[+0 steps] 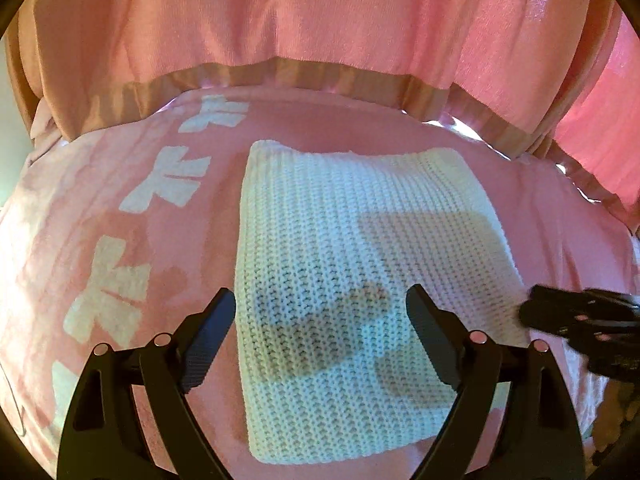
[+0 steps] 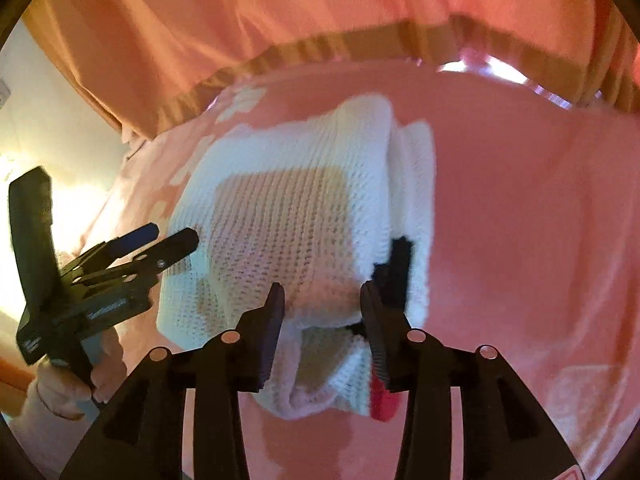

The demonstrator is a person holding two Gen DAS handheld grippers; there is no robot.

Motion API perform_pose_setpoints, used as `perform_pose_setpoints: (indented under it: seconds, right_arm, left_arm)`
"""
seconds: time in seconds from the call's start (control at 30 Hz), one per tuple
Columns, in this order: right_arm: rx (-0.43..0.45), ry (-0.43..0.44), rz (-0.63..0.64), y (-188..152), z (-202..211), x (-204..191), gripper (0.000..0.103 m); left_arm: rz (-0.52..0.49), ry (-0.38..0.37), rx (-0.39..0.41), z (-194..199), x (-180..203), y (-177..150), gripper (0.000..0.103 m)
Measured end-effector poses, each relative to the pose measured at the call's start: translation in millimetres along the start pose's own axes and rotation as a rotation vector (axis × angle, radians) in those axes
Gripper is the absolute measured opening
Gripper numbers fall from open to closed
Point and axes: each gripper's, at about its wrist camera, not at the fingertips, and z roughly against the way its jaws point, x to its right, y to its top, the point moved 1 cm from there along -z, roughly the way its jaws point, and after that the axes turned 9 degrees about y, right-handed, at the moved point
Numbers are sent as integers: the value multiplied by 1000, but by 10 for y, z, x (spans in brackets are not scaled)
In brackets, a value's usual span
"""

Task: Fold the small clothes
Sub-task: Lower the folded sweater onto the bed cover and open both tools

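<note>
Right gripper [image 2: 322, 320] hanging open over knit [image 2: 280, 216] edge – left gripper [image 1: 320, 320] open too; snagging could undo fold.

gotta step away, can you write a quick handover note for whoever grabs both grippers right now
Left gripper: open, empty, hovering over the near part of the white knit garment.
Right gripper: open, jaws either side of the garment's near right corner, not clamped.
Garment lies folded into a rough rectangle on the pink blanket; a black and red bit shows at its right edge.
Left: possibly one more fold, then tidy that right edge.
</note>
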Motion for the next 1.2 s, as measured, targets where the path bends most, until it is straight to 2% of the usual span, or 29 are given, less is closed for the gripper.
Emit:
perform_pose_setpoints:
  seconds: [0.03,0.07,0.1,0.17,0.2,0.27,0.3,0.33,0.4,0.53,0.6,0.67,0.73,0.77,0.83,0.93,1.03,1.2]
  right_arm:
    - [-8,-8,5,-2,-49,15,26]
    - [-3,-24,20,24,-80,14,12]
    - [15,-29,24,54,-34,4,7]
    - [64,-28,33,122,129,-7,3]
    - [93,-56,39,152,223,31,3]
    - [71,-99,-13,149,199,238,0]
    - [16,-153,-43,120,68,378,0]
    - [12,-176,-56,100,38,419,0]
    - [43,-108,-61,80,127,339,0]
    - [140,-3,108,54,372,-171,0]
    - [106,37,137,21,275,-270,0]
    - [10,-9,136,-29,-7,-199,0]
    - [-49,-87,114,-49,-196,-34,0]
    - [-60,-105,96,-36,-243,69,0]
    - [-55,-59,34,7,-221,206,0]
    - [-30,-61,43,17,-103,113,0]
    - [36,-62,67,-17,122,-92,0]
    - [158,-134,73,-60,520,-165,3]
  left_arm:
    - [-2,-1,1,7,11,-3,85]
    - [-6,-4,-1,10,23,-9,85]
    - [-11,-8,-6,12,40,-16,85]
    - [-20,-13,-12,14,60,-33,85]
    - [-27,-11,-12,15,68,-42,85]
    - [-42,2,-16,-7,85,-62,86]
    - [-58,11,-25,-37,101,-78,86]
    - [-71,26,-35,-70,113,-91,86]
    - [-83,42,-49,-102,117,-103,86]
    - [-78,32,-38,-65,118,-102,86]
    - [-87,45,-35,-75,145,-108,86]
    - [-89,53,-41,-101,162,-115,86]
    - [-90,59,-45,-119,174,-120,86]
    - [-91,60,-44,-118,182,-121,86]
    - [-95,66,-36,-98,191,-120,86]
    - [-95,72,-24,-45,184,-104,86]
    - [-90,66,-11,42,187,-99,86]
    - [-93,102,43,213,186,-105,86]
